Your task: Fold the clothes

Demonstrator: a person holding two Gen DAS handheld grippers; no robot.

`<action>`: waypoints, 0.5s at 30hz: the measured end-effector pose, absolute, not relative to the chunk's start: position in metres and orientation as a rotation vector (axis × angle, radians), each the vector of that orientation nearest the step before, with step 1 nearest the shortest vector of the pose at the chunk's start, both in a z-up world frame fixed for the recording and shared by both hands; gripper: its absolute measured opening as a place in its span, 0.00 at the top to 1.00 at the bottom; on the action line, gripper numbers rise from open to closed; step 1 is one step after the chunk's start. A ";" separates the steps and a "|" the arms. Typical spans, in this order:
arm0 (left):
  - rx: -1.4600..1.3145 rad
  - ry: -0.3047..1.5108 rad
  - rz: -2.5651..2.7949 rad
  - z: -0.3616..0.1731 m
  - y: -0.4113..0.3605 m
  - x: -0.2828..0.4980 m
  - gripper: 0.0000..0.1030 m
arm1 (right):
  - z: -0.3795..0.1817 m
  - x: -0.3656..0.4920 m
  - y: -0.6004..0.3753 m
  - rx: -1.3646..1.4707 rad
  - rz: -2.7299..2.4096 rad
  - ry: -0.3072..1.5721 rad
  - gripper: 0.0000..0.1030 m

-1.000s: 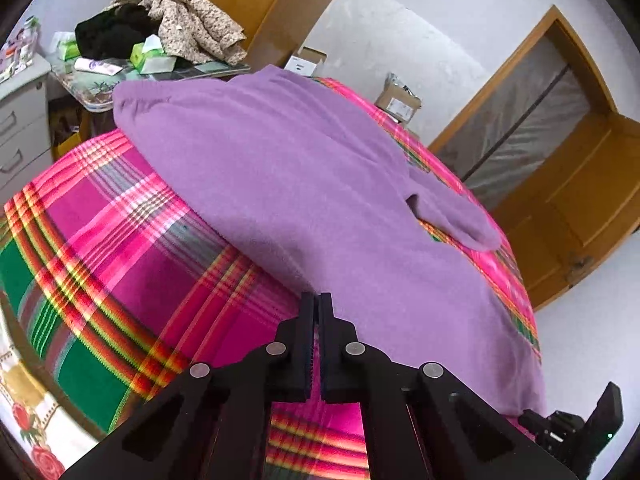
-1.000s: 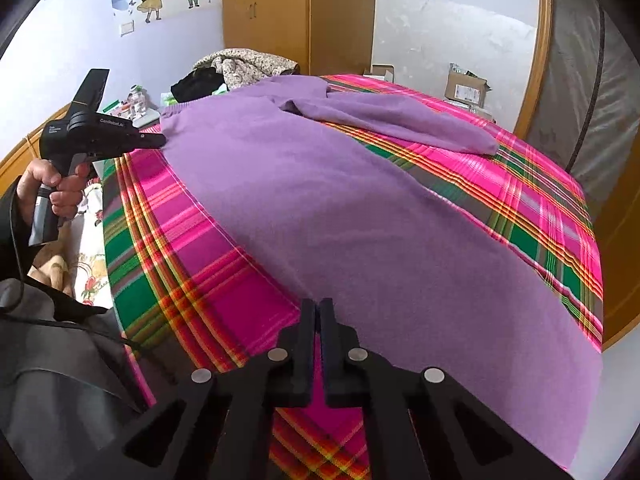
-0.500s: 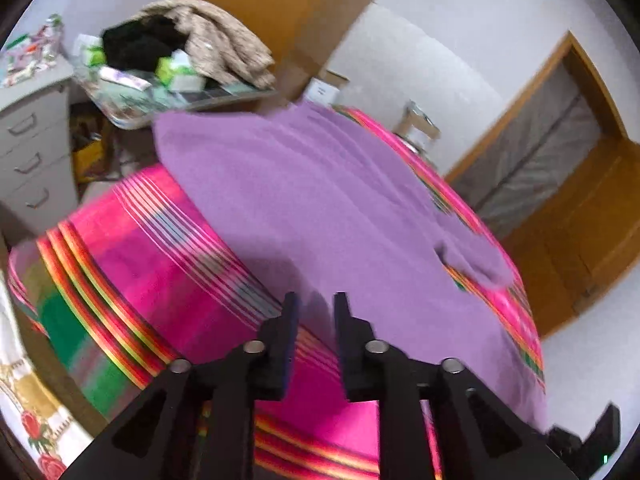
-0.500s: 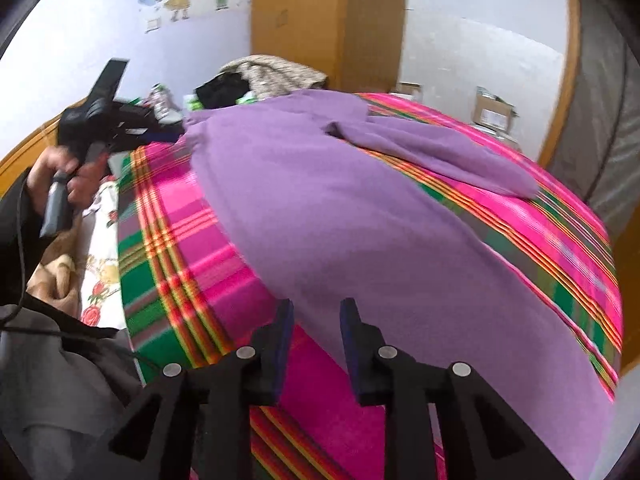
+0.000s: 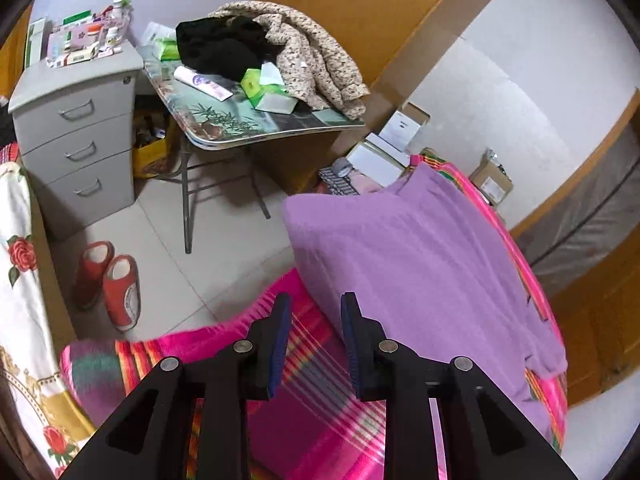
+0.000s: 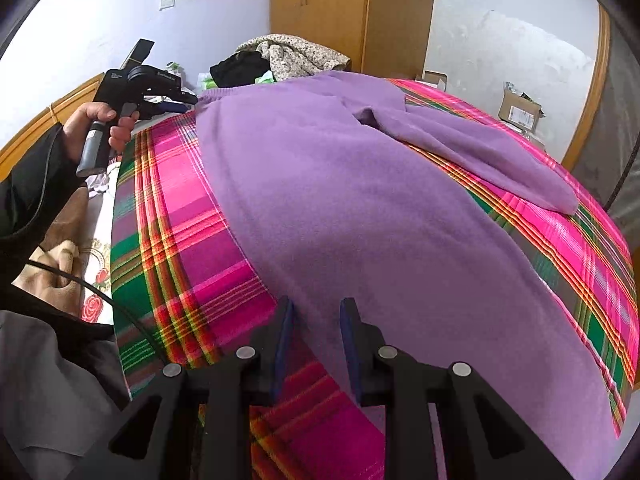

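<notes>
Sweater (image 6: 360, 208), purple, lies spread flat across the pink plaid blanket (image 6: 172, 216) on the bed, one sleeve (image 6: 492, 160) stretched toward the blanket's far right edge. Right gripper (image 6: 314, 320) hovers over the sweater's near hem, jaws narrowly parted, gripping nothing. Left gripper (image 5: 314, 320) hangs above the blanket's left edge, just beside the sweater's (image 5: 408, 264) corner, likewise narrowly parted and empty.
</notes>
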State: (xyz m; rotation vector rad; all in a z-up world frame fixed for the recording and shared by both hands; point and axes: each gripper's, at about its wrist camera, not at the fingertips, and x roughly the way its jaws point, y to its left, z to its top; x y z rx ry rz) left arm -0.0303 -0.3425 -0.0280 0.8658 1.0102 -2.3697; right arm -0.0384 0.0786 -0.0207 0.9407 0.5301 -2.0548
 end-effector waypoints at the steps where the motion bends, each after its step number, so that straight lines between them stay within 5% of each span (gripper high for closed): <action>1: 0.865 1.014 -2.374 -0.029 -0.345 -0.033 0.72 | -0.021 -0.039 0.077 0.943 -2.054 0.530 0.76; 15: 0.898 1.140 -2.368 -0.048 -0.379 -0.055 0.68 | -0.020 -0.044 0.072 0.957 -2.049 0.501 0.79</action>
